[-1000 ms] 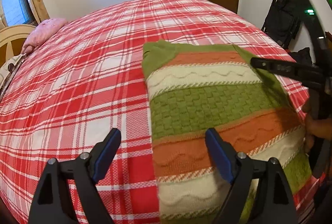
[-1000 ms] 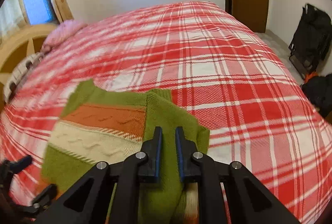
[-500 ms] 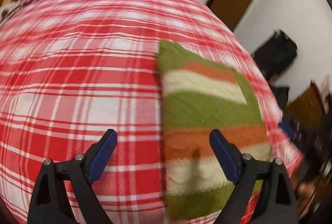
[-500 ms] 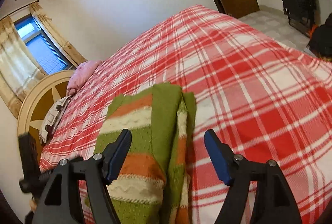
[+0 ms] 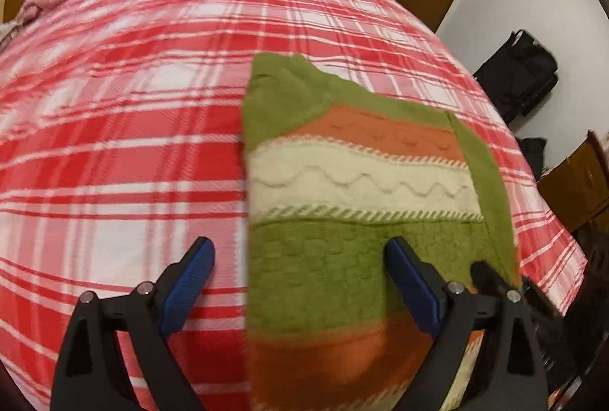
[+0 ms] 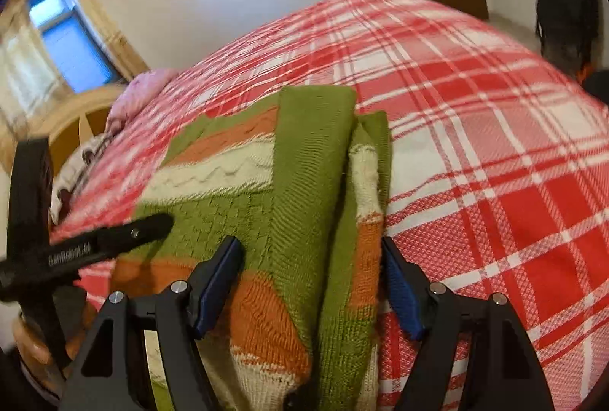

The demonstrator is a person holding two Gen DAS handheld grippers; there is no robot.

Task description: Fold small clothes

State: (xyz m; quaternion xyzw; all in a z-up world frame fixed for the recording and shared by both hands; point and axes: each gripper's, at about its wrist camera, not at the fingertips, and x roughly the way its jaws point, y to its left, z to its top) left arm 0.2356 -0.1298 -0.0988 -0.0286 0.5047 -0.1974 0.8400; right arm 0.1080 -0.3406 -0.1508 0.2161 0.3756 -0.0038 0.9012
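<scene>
While both sleeves appear already turned in, the striped sweater (image 5: 357,205) lies flat on the plaid bedspread (image 5: 125,129), narrowed to a long panel. Left gripper (image 5: 300,281) is spread wide, empty, straddling the garment's left edge. Right gripper (image 6: 310,281) is likewise spread wide and empty, straddling the folded green sleeve (image 6: 304,182) along the right edge. Judgement: lengthwise folds done; the crosswise fold, hem toward collar, remains. Neither claw holds fabric. Near hem is partly hidden by the grippers.
</scene>
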